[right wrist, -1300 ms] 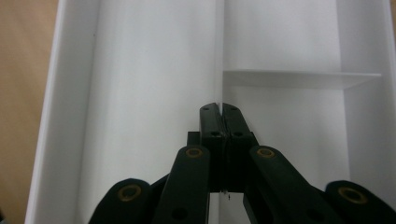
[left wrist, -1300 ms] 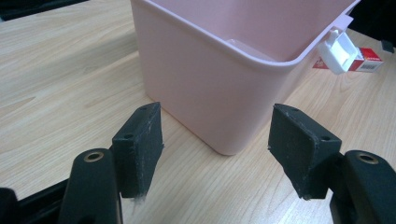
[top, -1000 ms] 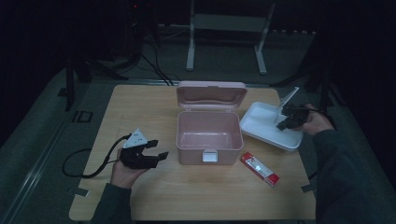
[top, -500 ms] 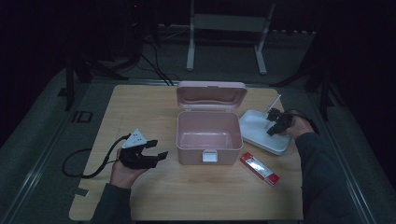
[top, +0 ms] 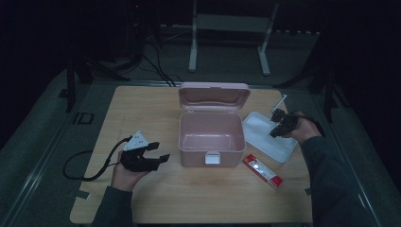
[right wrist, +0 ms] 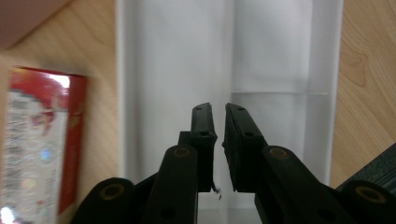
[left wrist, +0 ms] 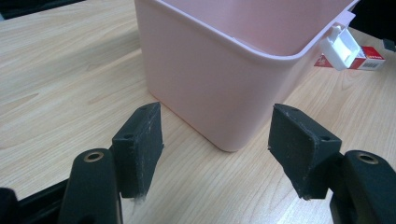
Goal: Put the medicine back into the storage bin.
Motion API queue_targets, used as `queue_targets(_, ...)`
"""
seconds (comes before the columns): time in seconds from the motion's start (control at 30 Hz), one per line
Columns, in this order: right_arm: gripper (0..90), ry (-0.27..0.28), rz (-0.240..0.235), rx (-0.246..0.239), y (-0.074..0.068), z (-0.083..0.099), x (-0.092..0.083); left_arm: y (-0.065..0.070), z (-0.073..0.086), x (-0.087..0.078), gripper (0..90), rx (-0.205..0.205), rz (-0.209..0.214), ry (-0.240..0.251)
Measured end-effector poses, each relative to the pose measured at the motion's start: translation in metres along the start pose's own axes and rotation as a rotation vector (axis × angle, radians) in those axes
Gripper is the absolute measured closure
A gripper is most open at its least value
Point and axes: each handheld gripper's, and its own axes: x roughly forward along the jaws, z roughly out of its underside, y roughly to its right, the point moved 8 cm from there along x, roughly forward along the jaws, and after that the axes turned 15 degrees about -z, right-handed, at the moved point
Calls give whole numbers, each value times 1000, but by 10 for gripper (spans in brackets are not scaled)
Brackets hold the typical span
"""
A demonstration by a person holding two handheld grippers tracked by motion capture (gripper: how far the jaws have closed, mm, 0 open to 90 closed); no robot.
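An open pink plastic box [top: 210, 137] stands mid-table with its lid [top: 213, 97] tipped back and nothing visible inside. My left gripper [top: 160, 152] rests to its left, open, the box's near corner [left wrist: 219, 88] just ahead of the wide-apart jaws [left wrist: 215, 121]. My right gripper [top: 275, 132] hovers over a white tray [top: 265, 142] on the right side of the box. Its jaws [right wrist: 218, 107] have just been opening and stand a narrow slit apart, with nothing between them and the tray's floor [right wrist: 275, 70] below.
A red and silver packet [top: 263, 171] lies on the wood in front of the tray, left of the jaws in the right gripper view [right wrist: 37, 149]. A white latch [left wrist: 341, 46] hangs on the box's front. The left gripper's cable [top: 80, 170] loops off the table's left edge.
The right hand has come left and down over the white tray, and its jaws have parted slightly. The left hand has kept still.
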Motion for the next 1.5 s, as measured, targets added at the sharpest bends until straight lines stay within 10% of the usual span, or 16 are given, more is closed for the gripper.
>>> queue_targets(0.93, 513, -17, -27, 44, -85, 27, 22, 1, 2, -1, 350, 7, -2, -4)
queue_targets(1.5, 429, -39, -84, 93, -103, 41, 59, 2, 3, 0, 349, 10, 1, -10)
